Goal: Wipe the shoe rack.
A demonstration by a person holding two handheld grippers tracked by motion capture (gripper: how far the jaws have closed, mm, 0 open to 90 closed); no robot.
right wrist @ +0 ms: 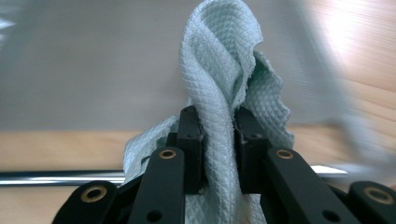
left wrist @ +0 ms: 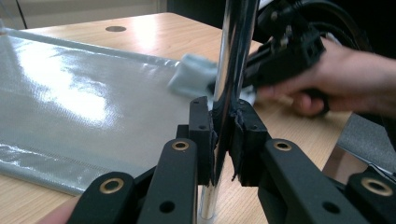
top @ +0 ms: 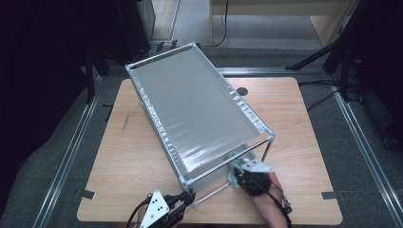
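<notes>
A chrome-tube rack stands at an angle on the wooden table point(top: 123, 161), with a shiny grey sheet point(top: 195, 109) stretched across its top. My left gripper point(top: 188, 197) is at the rack's near-left corner, shut on the upright chrome post point(left wrist: 236, 46); in the left gripper view its pads point(left wrist: 203, 135) press the post from both sides. My right gripper point(top: 236, 166) reaches under the rack's near end and is shut on a pale blue-green waffle cloth point(right wrist: 219, 70). The cloth point(left wrist: 191, 77) lies bunched against the grey sheet point(left wrist: 84, 93), beyond the post.
A low chrome crossbar point(right wrist: 56, 177) runs along the table under the rack's near end. A round cable hole point(top: 242, 91) sits in the tabletop at the far right of the rack. Bare wood lies left and right of the rack. Dark stands and cables surround the table.
</notes>
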